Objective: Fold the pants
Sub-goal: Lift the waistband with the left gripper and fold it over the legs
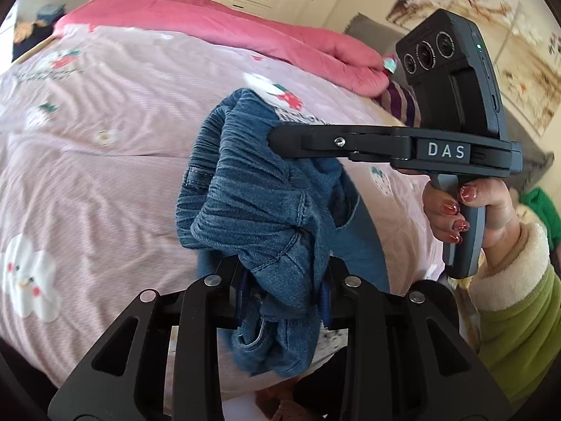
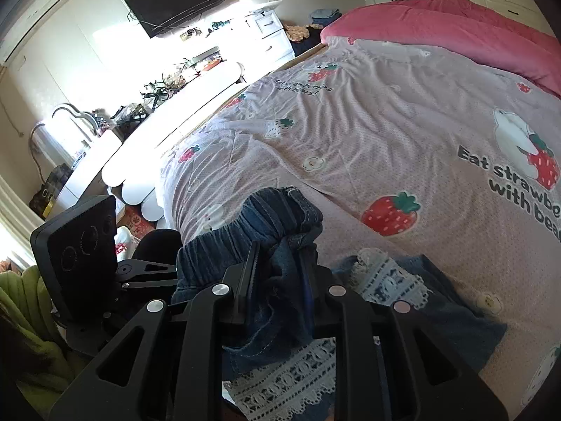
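Left gripper (image 1: 280,294) fingers and right gripper (image 2: 277,280) fingers both pinch the bunched pants (image 1: 266,189).

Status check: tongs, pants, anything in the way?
Left tongs and right tongs both shut on denim pants, bunched at waistband, lifted over bed. Nothing in the way.

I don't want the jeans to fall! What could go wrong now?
1. Both the left gripper and the right gripper pinch only bunched waistband of the jeans, so the denim might slip out.
2. The jeans hang crumpled, not flat, so they may land wrinkled on the pink bedspread and fold crooked.
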The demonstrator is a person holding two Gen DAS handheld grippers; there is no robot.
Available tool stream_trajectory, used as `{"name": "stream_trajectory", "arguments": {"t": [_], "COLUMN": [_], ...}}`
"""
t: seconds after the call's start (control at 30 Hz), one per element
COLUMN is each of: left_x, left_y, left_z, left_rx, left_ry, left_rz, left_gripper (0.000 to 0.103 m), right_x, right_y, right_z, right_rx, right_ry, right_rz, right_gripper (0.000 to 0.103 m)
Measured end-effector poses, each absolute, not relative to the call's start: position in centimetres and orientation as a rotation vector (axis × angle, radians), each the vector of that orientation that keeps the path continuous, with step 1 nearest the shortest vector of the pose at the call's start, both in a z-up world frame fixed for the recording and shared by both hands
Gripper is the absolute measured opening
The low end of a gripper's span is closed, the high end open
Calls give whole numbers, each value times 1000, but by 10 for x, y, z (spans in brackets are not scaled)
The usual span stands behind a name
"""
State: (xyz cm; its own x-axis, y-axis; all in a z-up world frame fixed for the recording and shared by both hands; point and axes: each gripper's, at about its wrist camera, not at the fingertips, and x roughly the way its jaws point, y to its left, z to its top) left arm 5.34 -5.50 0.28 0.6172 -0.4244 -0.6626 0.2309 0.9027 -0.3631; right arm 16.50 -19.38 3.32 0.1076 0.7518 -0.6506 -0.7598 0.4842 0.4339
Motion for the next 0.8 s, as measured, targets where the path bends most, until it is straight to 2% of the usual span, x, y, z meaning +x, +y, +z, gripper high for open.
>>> {"name": "stream_trajectory", "arguments": {"t": [0.33,0.43,0.5,0.63,0.8], "left_x": [67,64,64,63,59], "left_y": [-112,-125,-130,-144,-157], "left_z": [-7,-9,-13,-15,-21], "left_rx": [-147,-127,-115,-92,-71], "left_ry": [866,867,871,866,873], "left_rz": [-411,-416,-420,-430,-456], "left_gripper": [23,26,30,35,40], "right_x": [169,167,165,162,159], "right_y": [-264,-274,-280,-289,-308], "right_z": [2,0,-2,-5,-3], "right_rx": [75,96,78,64,82], "right_ry": [942,931,925,932,936], "right_rz": [1020,1002,975,949,893], "right_gripper": [30,33,43,46,61]}}
